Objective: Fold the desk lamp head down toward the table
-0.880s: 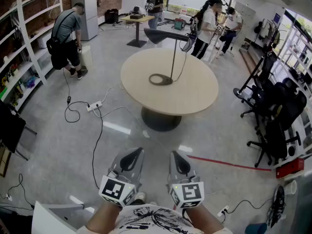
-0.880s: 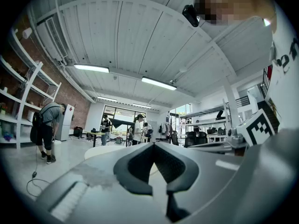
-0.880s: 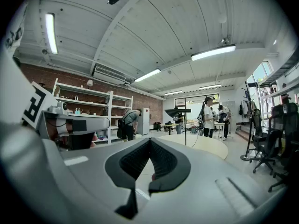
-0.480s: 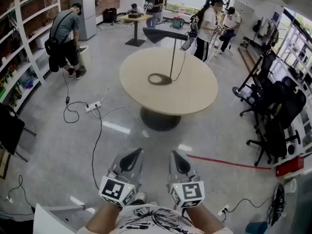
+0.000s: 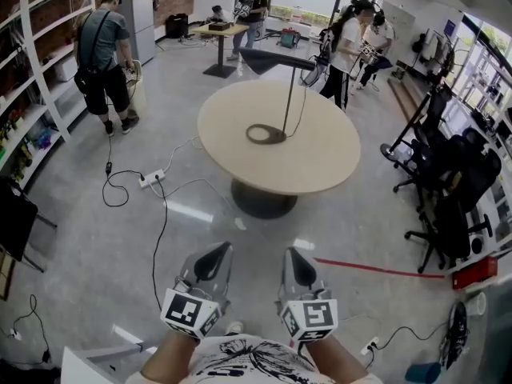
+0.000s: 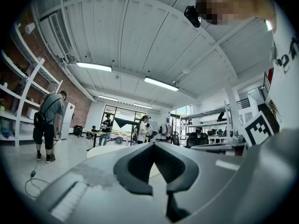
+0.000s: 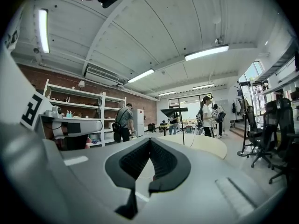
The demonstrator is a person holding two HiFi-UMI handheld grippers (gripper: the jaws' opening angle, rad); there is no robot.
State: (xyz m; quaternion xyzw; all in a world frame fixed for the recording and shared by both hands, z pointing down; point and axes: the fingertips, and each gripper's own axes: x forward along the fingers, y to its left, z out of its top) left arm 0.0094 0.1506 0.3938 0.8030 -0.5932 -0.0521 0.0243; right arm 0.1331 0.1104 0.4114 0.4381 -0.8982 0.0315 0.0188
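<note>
The left gripper (image 5: 218,253) and the right gripper (image 5: 293,256), each grey with a marker cube, are held side by side low in the head view, close to the person's white printed shirt, in the same place as 0.9 s ago. In its own view the left gripper (image 6: 152,143) has its dark-padded jaws together at the tips with nothing between them, and the right gripper (image 7: 149,139) is closed and empty in the same way. Ahead of both, well apart from them across bare grey floor, stands the round beige pedestal table (image 5: 320,162). On its far left part stands the black desk lamp (image 5: 286,94), its ring base flat on the top, its thin pole upright and its flat head level at the top, unchanged from the earlier frames. A white power strip (image 5: 151,178) with a black cable lies on the floor left of the table. The person in a grey shirt (image 5: 100,50) by the left shelves, stooping 0.9 s ago, now stands upright.
</note>
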